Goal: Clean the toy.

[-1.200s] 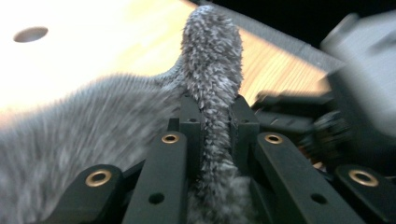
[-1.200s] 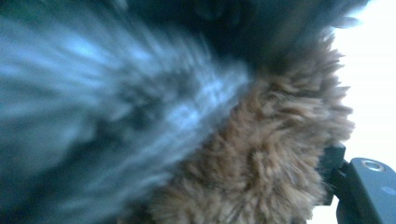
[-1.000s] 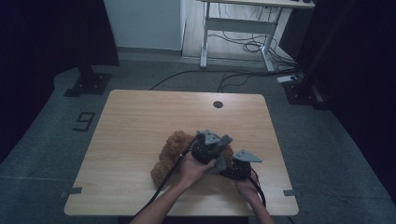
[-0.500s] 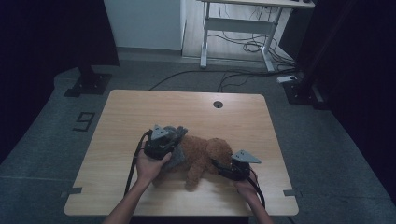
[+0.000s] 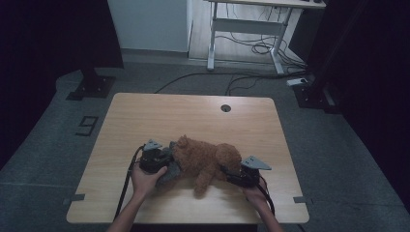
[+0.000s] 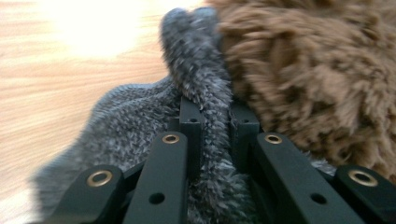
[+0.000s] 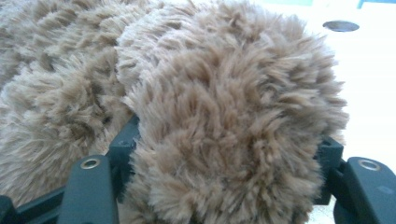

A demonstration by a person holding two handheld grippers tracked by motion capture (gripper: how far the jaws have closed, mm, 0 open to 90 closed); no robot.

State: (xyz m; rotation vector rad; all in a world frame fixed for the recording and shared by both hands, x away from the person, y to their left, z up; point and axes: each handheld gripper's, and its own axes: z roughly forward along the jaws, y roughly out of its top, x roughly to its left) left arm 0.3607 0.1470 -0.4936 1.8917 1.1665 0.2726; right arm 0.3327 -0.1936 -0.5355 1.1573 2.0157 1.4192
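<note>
Left gripper (image 6: 212, 121), jaws clenched on a fold of grey fuzzy cloth (image 6: 130, 126) that rises between them, with the brown plush toy (image 6: 308, 70) touching it on the right. Right gripper (image 7: 224, 154), jaws spread around a rounded part of the plush toy (image 7: 224, 121). From above, the toy (image 5: 205, 159) lies between both grippers on the wooden table (image 5: 193, 111), a round hole (image 5: 226, 108) well beyond.

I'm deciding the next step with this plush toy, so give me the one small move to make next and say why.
Probably draw the left gripper slowly away from the brown plush toy. Its jaws pinch a fold of grey fuzzy fabric pressed against the toy, while the right gripper straddles a plush limb, anchoring it.
</note>
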